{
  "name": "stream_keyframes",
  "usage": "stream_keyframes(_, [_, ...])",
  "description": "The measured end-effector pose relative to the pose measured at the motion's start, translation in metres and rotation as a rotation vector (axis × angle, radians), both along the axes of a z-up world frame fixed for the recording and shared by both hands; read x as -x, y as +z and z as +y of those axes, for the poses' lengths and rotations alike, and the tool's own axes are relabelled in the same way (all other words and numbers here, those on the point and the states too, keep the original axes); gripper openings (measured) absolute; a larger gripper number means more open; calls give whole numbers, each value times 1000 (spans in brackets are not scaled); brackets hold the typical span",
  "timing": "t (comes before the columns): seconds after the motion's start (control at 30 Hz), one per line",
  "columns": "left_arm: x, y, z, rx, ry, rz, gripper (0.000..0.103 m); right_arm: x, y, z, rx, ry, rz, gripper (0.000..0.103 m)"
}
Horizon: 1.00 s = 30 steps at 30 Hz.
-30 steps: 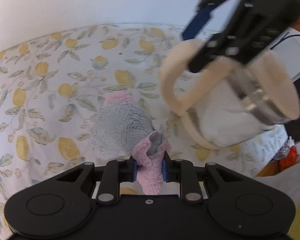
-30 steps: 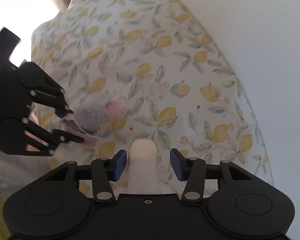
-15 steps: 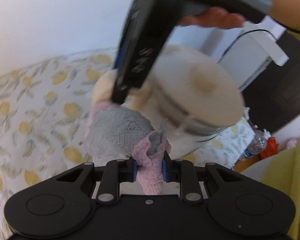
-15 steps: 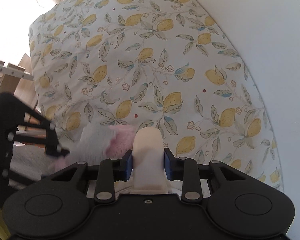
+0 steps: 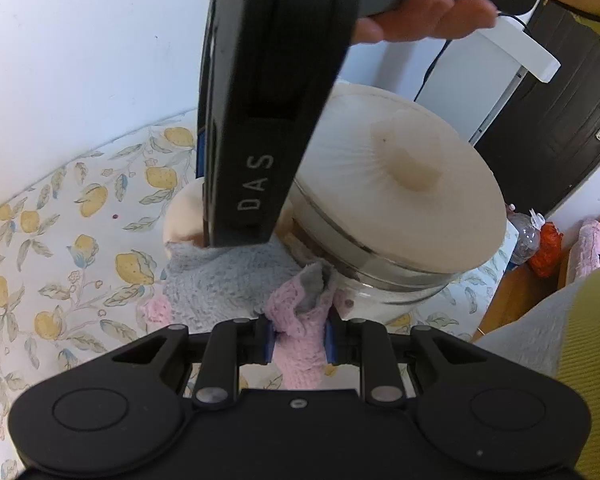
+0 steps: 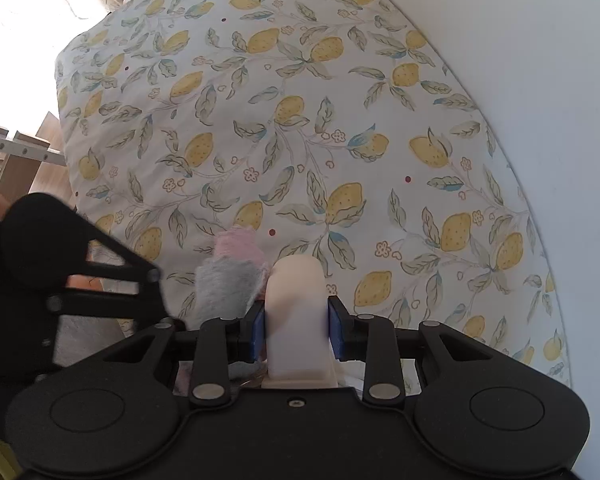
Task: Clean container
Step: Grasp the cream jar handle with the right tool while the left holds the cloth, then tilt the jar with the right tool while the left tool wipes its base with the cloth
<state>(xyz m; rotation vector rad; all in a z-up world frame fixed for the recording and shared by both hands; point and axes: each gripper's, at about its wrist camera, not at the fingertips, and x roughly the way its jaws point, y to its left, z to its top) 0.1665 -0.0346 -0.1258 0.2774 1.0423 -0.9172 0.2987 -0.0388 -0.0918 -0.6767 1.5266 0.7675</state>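
Observation:
The container is a steel-banded pot with a cream lid and a cream handle, held up above the table. My right gripper is shut on that cream handle; its black body hangs over the pot in the left wrist view. My left gripper is shut on a pink and grey knitted cloth, which lies against the pot's side below the lid. The cloth also shows just left of the handle in the right wrist view.
A lemon-print tablecloth covers the table against a white wall. To the right in the left wrist view are a dark door, a plastic bottle and a white unit with a cable. A wooden chair stands at the left.
My right gripper closed on the container's handle and swung the pot over the left gripper. The cloth in my left gripper came up off the table against the pot's side.

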Motion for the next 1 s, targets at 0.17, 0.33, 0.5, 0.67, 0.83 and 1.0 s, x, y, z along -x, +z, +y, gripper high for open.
stream_keyframes(0.17, [-5,-12,-5,-33,-39,-7,21,-3,-2,1,-5,-15,-2,36])
stream_keyframes(0.33, [-12,-27,-8,-57,-56,-3,21,-4,-2,0,-10,-42,1,37])
stream_keyframes(0.5, [-14,-49,-11,-84,-67,1,21,-5,-3,-2,-18,-64,10,37])
stream_keyframes(0.67, [-14,-66,-13,-99,-77,5,21,-4,-2,-1,-18,-70,10,37])
stream_keyframes(0.83, [-12,-83,-19,-127,-95,-2,21,-4,-2,-1,-22,-77,9,38])
stream_keyframes(1.0, [-6,-87,-28,-153,-127,-32,21,-5,-3,-2,-26,-83,5,38])
